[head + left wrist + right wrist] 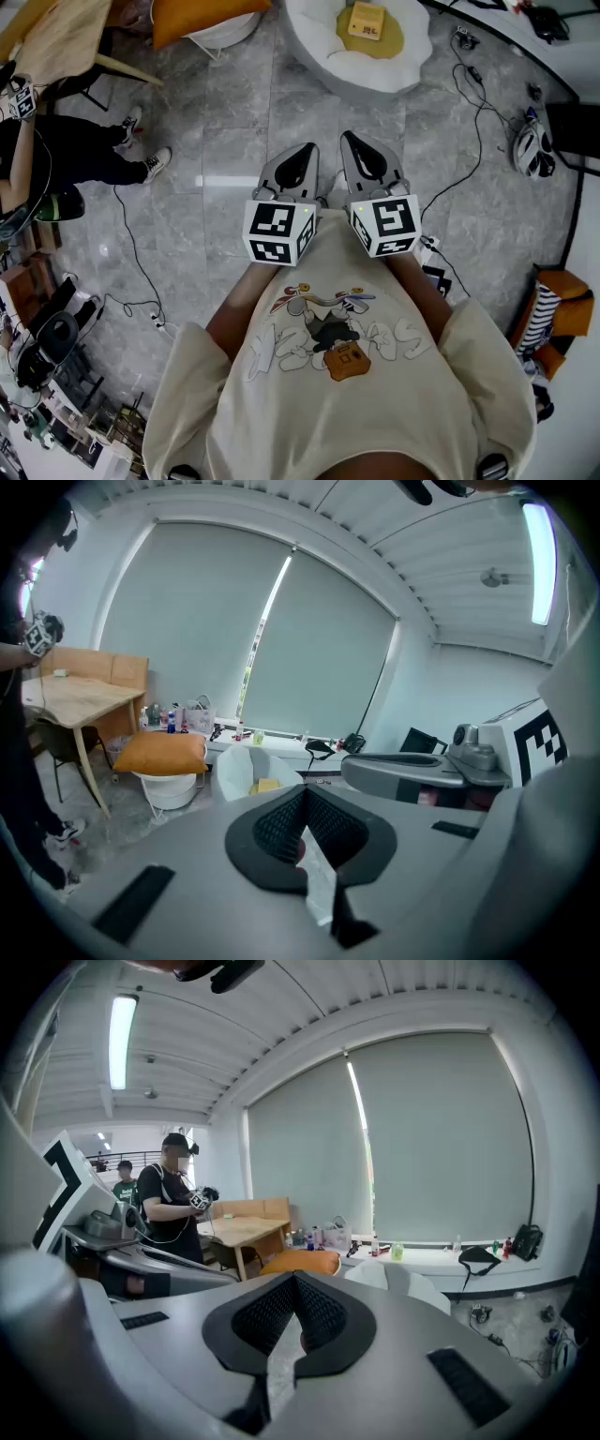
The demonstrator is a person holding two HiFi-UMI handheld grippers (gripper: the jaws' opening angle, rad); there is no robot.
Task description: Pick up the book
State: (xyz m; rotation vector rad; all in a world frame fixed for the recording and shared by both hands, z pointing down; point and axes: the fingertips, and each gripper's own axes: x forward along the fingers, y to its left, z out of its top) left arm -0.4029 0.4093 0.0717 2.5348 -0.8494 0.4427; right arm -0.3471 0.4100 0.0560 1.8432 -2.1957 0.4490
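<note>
The book (367,21) is a yellow block lying on a yellow cushion in a white round chair (323,58) at the top of the head view, well beyond both grippers. The left gripper view shows the book (266,786) small inside the same chair (234,769), far ahead of the jaws. My left gripper (292,155) and right gripper (361,150) are held side by side close to my chest, over the grey floor. Both are shut with nothing between their jaws. In the right gripper view the shut jaws point toward the chair (405,1286); the book is hidden there.
An orange cushion (202,14) lies on a white stool left of the chair. A wooden table (56,37) and another person (84,150) are at the left. Cables (131,253) trail over the floor. A helmet (532,150) and an orange bag (562,300) lie at the right.
</note>
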